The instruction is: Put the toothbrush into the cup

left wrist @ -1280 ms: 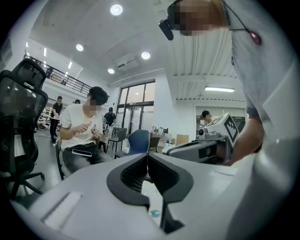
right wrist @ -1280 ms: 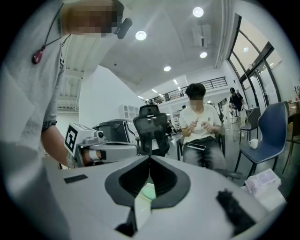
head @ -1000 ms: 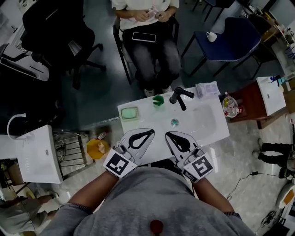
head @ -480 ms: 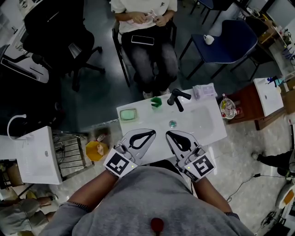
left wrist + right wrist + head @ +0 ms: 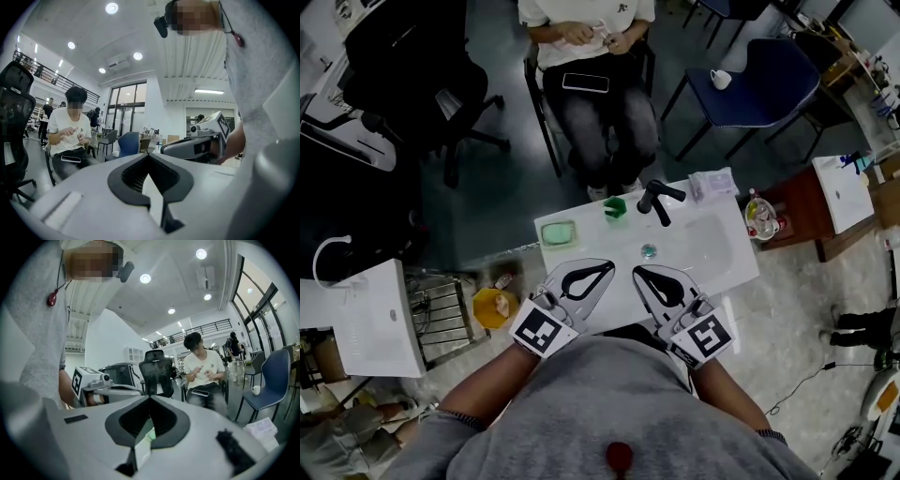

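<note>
One green cup (image 5: 615, 207) stands upright at the far edge of the white surface (image 5: 586, 246), just left of the black faucet (image 5: 656, 197). Toothbrush: too small or hidden to pick out in any view; cannot say whether it is in the cup.

Near the cup:
- pale green soap dish (image 5: 559, 232) on the surface, to the cup's left and apart from it
- round drain (image 5: 649, 250) in front of the faucet, at the left end of the shallow basin (image 5: 708, 242)
- tissue pack (image 5: 712, 185) at the far right corner of the surface, beyond the basin

Left gripper (image 5: 610, 266): jaws together, tips touching, nothing between them. It is held over the near edge of the surface and points toward the cup, clear of it. Its marker cube (image 5: 539, 330) sits by the person's chest.

Right gripper (image 5: 636, 270): jaws likewise together and empty. It lies beside the left gripper with the tips near each other and points toward the drain. Its marker cube (image 5: 703, 337) is at the near right.

Farther out:
- a seated person (image 5: 591, 37) faces the surface from the far side, with a phone (image 5: 585, 82) on the lap
- black office chair (image 5: 412, 66) at far left
- blue chair (image 5: 769, 75) at far right, with a white mug (image 5: 721, 79) on its seat
- reddish side table (image 5: 802, 217) to the right of the surface
</note>
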Demonstrator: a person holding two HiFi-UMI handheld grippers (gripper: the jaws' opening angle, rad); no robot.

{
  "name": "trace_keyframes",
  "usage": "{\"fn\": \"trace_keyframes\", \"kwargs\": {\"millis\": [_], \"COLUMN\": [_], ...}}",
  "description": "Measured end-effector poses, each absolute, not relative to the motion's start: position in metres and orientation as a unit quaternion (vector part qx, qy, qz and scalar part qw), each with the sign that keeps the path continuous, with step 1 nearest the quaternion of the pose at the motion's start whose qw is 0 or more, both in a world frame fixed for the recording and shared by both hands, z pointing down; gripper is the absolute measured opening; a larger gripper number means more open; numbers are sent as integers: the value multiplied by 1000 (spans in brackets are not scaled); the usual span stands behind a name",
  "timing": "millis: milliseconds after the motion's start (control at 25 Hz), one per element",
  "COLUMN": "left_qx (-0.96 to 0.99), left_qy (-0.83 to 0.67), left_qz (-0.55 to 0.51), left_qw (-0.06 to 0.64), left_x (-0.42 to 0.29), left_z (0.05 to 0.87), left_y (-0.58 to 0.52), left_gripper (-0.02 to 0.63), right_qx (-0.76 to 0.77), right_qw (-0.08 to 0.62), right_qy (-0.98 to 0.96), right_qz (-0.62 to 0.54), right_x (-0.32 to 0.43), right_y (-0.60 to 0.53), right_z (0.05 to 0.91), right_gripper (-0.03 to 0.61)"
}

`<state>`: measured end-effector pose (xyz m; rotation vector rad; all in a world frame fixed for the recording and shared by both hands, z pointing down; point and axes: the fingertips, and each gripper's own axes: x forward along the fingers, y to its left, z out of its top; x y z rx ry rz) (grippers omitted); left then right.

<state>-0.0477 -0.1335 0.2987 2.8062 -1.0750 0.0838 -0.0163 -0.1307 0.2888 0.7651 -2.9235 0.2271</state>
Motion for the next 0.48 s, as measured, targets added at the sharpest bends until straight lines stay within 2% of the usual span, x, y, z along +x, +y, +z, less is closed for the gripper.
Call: {"fn": "trace_keyframes", "kwargs": {"millis": [480], "left_qx": [930], "left_qy": [-360], "left_qz": [27], "left_qw": [65], "left_x": [-54], "left_z": [296], "left_y": [-138], "left_gripper": [5], "right_qx": [252], "right_qw": [38], "right_qy": [-963], "right_qz": [83], "right_x": [-26], "right_y": [-134], "right_z": [280], "right_gripper": [14]}}
